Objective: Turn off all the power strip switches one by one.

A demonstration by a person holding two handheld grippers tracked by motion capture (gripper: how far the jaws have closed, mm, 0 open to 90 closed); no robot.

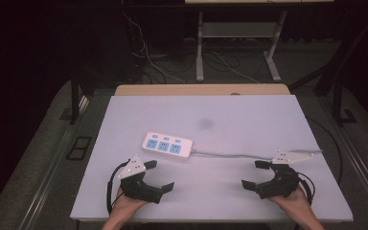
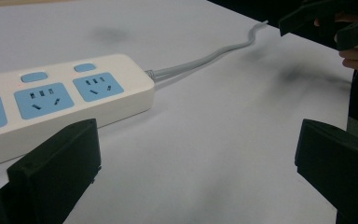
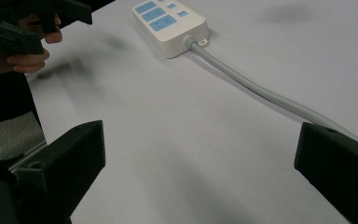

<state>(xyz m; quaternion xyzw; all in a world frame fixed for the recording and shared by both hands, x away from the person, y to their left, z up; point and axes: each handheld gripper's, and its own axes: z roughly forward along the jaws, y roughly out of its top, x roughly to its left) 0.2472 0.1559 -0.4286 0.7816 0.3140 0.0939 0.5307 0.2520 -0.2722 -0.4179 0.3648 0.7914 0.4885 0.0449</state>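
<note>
Nearest me, my left gripper (image 1: 159, 175) sits low over the white table (image 1: 230, 120) with its jaws spread wide and nothing between them; my right gripper (image 1: 254, 174) mirrors it, jaws equally apart and empty. Just beyond my left gripper's far jaw lies the white power strip (image 1: 167, 145) with blue sockets, flat on the table. Its grey cord (image 1: 230, 155) runs off to pass just past my right gripper's far jaw.

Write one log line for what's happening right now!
left gripper: open, empty | right gripper: open, empty | power strip: on table, untouched
</note>
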